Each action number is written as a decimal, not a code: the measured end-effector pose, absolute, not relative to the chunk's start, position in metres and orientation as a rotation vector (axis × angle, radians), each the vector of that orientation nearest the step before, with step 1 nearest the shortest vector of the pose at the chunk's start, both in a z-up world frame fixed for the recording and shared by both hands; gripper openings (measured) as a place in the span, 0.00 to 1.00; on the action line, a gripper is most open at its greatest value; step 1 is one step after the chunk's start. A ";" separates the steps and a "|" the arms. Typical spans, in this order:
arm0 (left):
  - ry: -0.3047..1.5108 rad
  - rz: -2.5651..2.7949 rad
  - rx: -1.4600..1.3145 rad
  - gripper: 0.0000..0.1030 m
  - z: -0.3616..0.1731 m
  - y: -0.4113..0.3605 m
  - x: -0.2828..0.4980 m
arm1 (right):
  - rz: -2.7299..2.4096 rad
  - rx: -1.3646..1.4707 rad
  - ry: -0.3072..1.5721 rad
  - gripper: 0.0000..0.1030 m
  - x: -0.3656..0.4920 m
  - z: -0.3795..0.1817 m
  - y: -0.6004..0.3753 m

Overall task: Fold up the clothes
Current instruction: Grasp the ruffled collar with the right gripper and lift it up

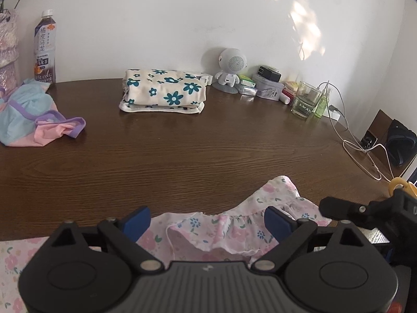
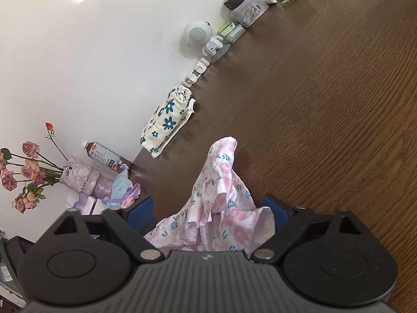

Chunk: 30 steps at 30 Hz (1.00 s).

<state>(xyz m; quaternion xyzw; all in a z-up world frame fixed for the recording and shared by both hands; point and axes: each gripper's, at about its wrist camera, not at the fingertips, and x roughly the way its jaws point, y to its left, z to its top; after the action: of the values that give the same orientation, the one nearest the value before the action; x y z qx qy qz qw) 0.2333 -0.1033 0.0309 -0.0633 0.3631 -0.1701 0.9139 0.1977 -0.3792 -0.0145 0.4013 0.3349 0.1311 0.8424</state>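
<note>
Step in hand: judging by eye, working the pink floral garment [image 1: 229, 228], rumpled at the lower centre of both views on the desk [image 1: 208, 156].
Left gripper [image 1: 208, 221]: jaws apart, cloth lying between them.
Right gripper [image 2: 208, 210]: jaws apart, cloth bunched between, not pinched.
Next move: likely needs an edge gripped and spread flat.
Already folded: blue-flowered bundle [image 1: 163, 91], upper centre.

Floral garment [image 1: 229, 232] is lying on the table [image 1: 208, 156] between the left gripper's [image 1: 207, 223] spread jaws; folded cloth [image 1: 164, 91] is sitting far ahead by the wall, crumpled garment [image 1: 31, 114] ahead-left, bottle [image 1: 44, 49] behind it, glass [image 1: 306, 99] ahead-right.
</note>
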 end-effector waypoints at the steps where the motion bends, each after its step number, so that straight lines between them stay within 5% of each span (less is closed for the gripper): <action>1: 0.747 -0.350 -0.130 0.91 0.030 -0.103 0.234 | 0.277 0.848 0.707 0.75 0.198 -0.015 -0.379; 4: 0.749 -0.348 -0.131 0.91 0.027 -0.102 0.238 | 0.279 0.849 0.714 0.69 0.199 -0.018 -0.377; 6: 0.747 -0.344 -0.122 0.91 0.026 -0.101 0.240 | 0.283 0.853 0.725 0.49 0.199 -0.022 -0.375; 9: 0.751 -0.341 -0.117 0.91 0.023 -0.101 0.242 | 0.287 0.873 0.732 0.34 0.200 -0.028 -0.376; 18: 0.755 -0.331 -0.117 0.91 0.015 -0.095 0.243 | 0.283 0.864 0.727 0.10 0.197 -0.032 -0.375; 30: 0.706 -0.295 -0.068 0.91 0.027 -0.082 0.233 | 0.318 0.539 0.628 0.07 0.180 0.008 -0.344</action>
<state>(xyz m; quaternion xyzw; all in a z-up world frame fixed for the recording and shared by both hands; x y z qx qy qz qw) 0.2327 -0.0816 0.0271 -0.0331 0.3443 -0.1441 0.9271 0.1803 -0.3440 0.0077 0.2609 0.3036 0.1538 0.9034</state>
